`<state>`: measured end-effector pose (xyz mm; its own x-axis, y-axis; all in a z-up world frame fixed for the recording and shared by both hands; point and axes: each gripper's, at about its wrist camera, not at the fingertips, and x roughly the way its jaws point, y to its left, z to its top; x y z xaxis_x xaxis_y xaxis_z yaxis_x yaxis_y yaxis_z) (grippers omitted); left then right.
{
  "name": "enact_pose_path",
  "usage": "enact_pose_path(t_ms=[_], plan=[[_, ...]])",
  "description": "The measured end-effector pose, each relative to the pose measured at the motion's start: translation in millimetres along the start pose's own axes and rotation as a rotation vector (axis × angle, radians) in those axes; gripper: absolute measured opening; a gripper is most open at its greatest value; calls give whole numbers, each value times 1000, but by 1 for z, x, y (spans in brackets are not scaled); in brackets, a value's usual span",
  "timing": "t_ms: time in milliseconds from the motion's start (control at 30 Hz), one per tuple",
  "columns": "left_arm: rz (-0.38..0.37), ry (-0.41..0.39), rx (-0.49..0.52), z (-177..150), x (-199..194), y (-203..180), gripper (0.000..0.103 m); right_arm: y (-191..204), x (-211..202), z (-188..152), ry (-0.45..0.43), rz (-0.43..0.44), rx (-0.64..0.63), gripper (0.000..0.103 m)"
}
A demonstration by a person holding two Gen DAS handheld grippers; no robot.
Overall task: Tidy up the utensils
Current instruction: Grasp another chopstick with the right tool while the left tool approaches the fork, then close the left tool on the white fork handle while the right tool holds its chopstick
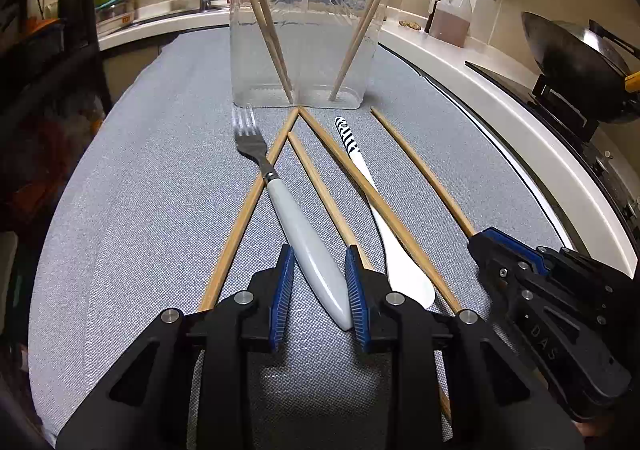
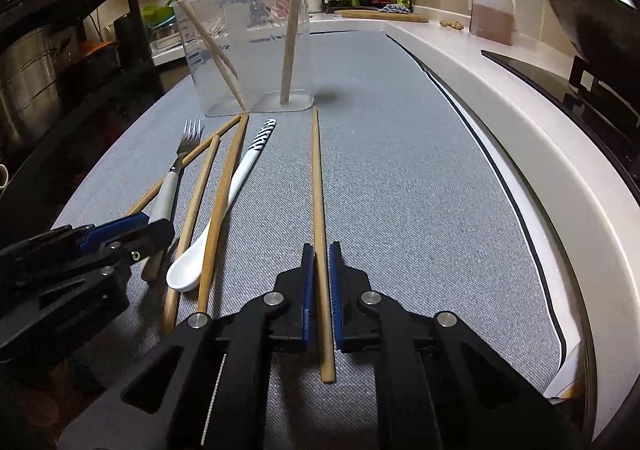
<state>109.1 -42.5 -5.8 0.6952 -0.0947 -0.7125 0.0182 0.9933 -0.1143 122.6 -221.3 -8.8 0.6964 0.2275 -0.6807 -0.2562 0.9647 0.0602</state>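
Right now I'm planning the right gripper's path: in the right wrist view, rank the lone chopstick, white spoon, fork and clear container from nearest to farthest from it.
1. Lone chopstick: between the right gripper's jaws.
2. White spoon: left.
3. Fork: farther left.
4. Clear container: ahead, left.
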Motion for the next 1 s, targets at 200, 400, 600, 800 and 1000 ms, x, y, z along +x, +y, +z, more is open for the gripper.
enact_pose_path(t_ms=[200,400,600,800,1000], plan=[[32,6,10,-2,-5,2,27,5,-12,-15,-39,-37,3,16],[43,4,-13,0,-5,6,22,7,-11,-14,-43,-39,-1,6],[83,-11,-53,3,-20,28,18,8,-9,-8,-46,-16,6,6],[87,-76,-43,1,-39,61,18,11,-5,-6,-47,10,2,6],[114,-184,39,-15,-46,83,18,5,-1,-9,-53,16,13,7]])
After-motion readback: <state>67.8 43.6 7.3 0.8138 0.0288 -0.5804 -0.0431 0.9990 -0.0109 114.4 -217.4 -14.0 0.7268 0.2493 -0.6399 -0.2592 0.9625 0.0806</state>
